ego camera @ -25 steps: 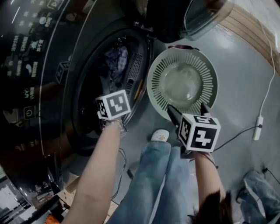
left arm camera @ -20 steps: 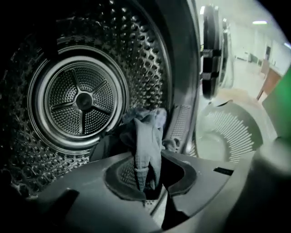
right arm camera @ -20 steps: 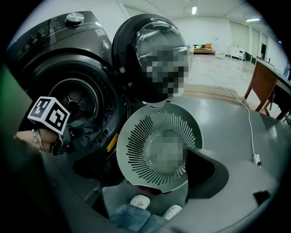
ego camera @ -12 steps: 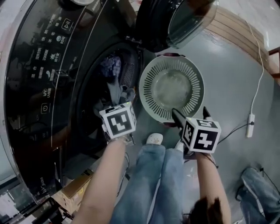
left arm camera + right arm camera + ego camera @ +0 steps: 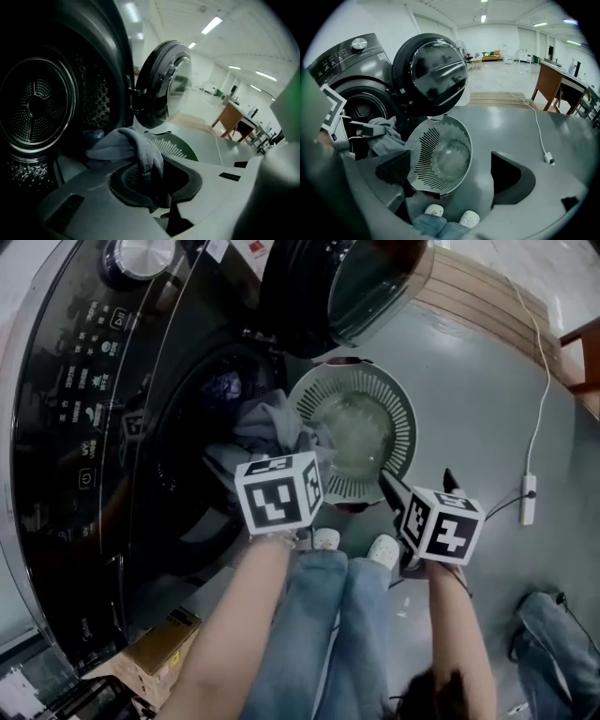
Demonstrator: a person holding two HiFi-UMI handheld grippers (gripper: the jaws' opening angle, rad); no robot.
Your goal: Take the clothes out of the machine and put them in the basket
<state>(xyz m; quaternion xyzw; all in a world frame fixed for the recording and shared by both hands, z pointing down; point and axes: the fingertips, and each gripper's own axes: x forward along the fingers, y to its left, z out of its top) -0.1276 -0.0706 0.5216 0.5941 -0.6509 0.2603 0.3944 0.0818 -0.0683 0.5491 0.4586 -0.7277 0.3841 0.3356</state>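
The dark washing machine (image 5: 84,427) stands at the left, its round door (image 5: 347,287) swung open. My left gripper (image 5: 302,448) is just outside the drum mouth, its jaws closing tight on a grey garment (image 5: 272,423) that trails back into the drum. In the left gripper view the grey garment (image 5: 136,145) hangs over the pads of my left gripper (image 5: 157,180). The pale slatted basket (image 5: 398,423) sits on the floor beside the machine with no clothes in it. My right gripper (image 5: 417,482) is open and holds nothing, near the basket's (image 5: 423,145) front rim.
A bluish garment (image 5: 225,385) lies deeper in the drum. The person's jeans and white shoes (image 5: 328,540) are right under the grippers. A white cable with an adapter (image 5: 527,498) crosses the grey floor. There is a cardboard box (image 5: 159,643) at lower left and a wooden table (image 5: 553,79) farther off.
My left gripper has come out of the drum toward the basket, drawing the grey garment with it. My right gripper has shifted slightly and stays open.
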